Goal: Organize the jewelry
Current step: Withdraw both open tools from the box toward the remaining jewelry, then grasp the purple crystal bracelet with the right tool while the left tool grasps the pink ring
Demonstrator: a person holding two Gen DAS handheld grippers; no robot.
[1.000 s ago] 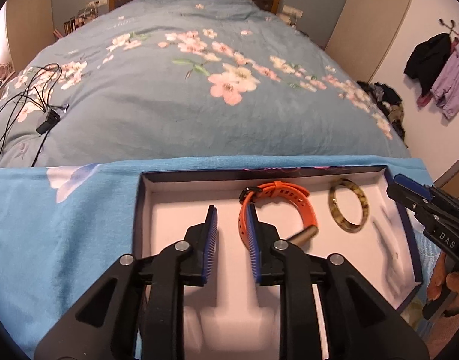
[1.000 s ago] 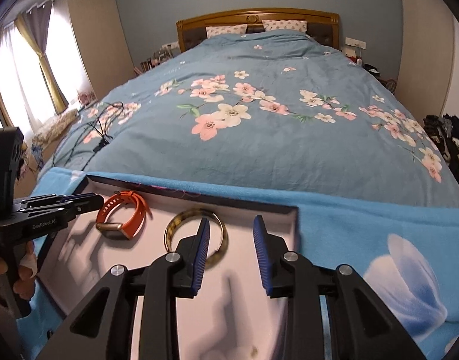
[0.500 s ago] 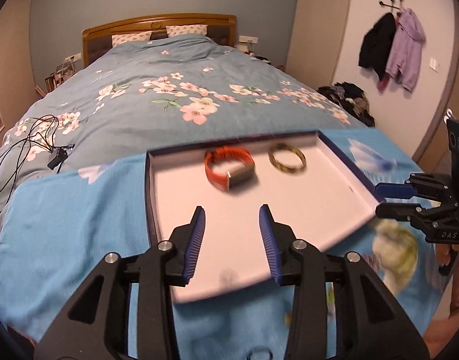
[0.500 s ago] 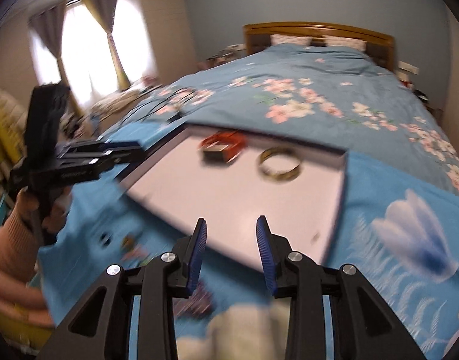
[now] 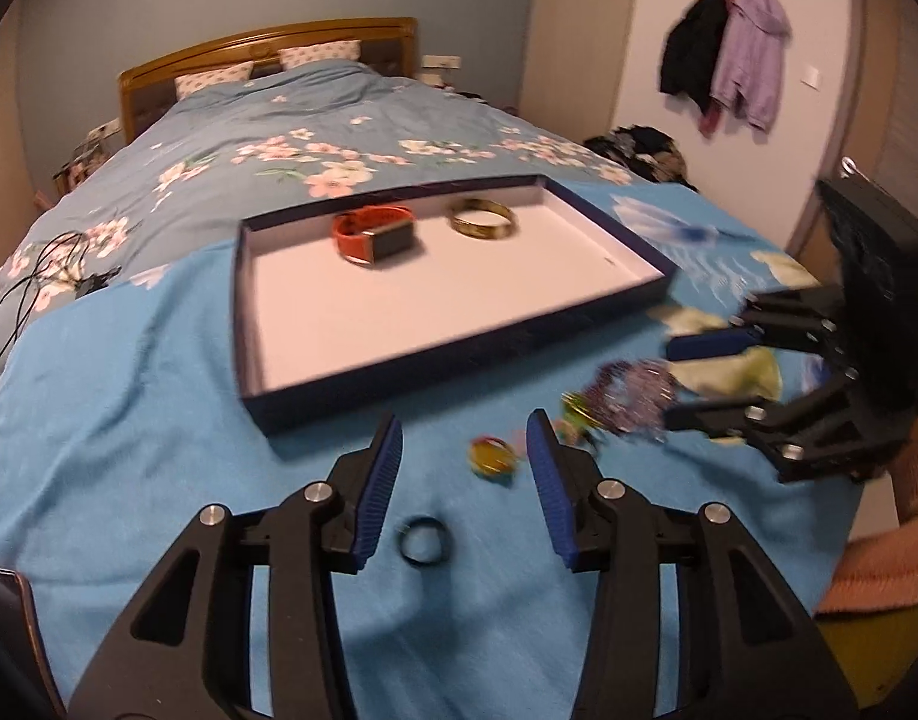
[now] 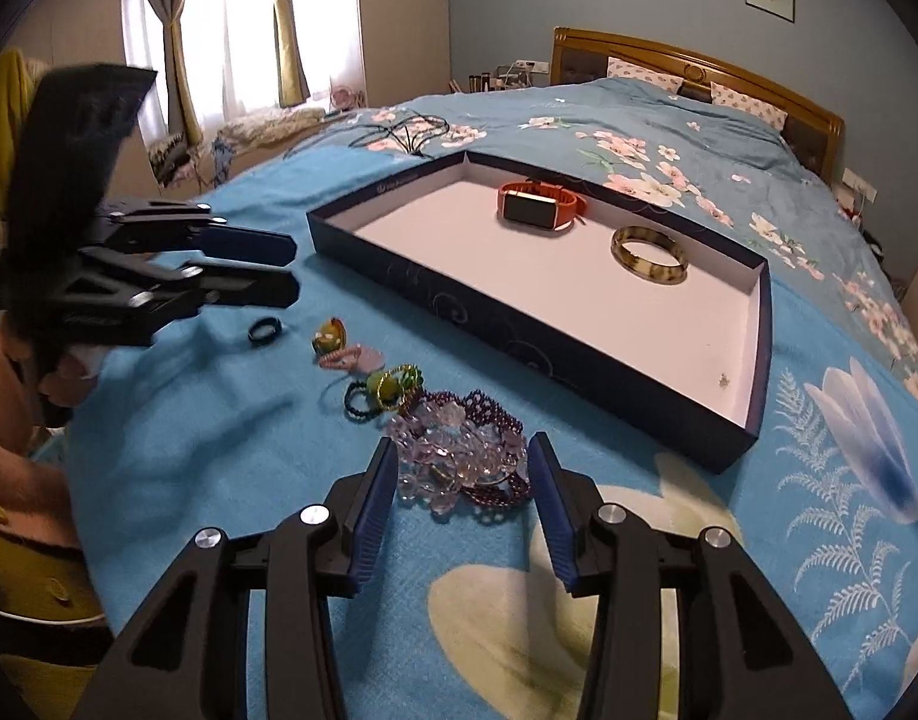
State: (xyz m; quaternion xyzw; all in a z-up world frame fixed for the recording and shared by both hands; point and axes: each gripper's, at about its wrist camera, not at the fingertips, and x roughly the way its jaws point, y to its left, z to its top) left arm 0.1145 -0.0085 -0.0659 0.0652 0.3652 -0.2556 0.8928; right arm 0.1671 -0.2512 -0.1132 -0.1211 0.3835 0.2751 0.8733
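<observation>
— Orange and gold are seen inside the tray (image 6: 399, 252): an orange-strapped watch (image 6: 540, 207) at about twelve o'clock on its white floor, and a mottled amber bangle (image 6: 650, 255) at two o'clock, well apart from it.

— And outside the tray?

— A heap of clear and purple beaded bracelets (image 6: 459, 462) is spread on the blue blanket (image 6: 219, 420), at six o'clock of the tray in the right wrist view. At its ten o'clock a green and gold piece (image 6: 393, 387), a pink piece (image 6: 348, 359), a yellow ring (image 5: 492, 459) and a black ring (image 5: 424, 542) are strewn.

— How are the claws held?

— The jaws of the right claw (image 6: 464, 498) have just been opening and are held apart, the bead heap between them but not pressed. The left claw (image 5: 462, 483) has likewise been opening; the yellow ring is seen between its fingers, nothing gripped.

— The room?

— A flowered bed (image 5: 315, 138) with a wooden headboard (image 5: 267, 54), curtained windows (image 6: 219, 30) and coats (image 5: 729, 72) hung on a wall are shown.
</observation>
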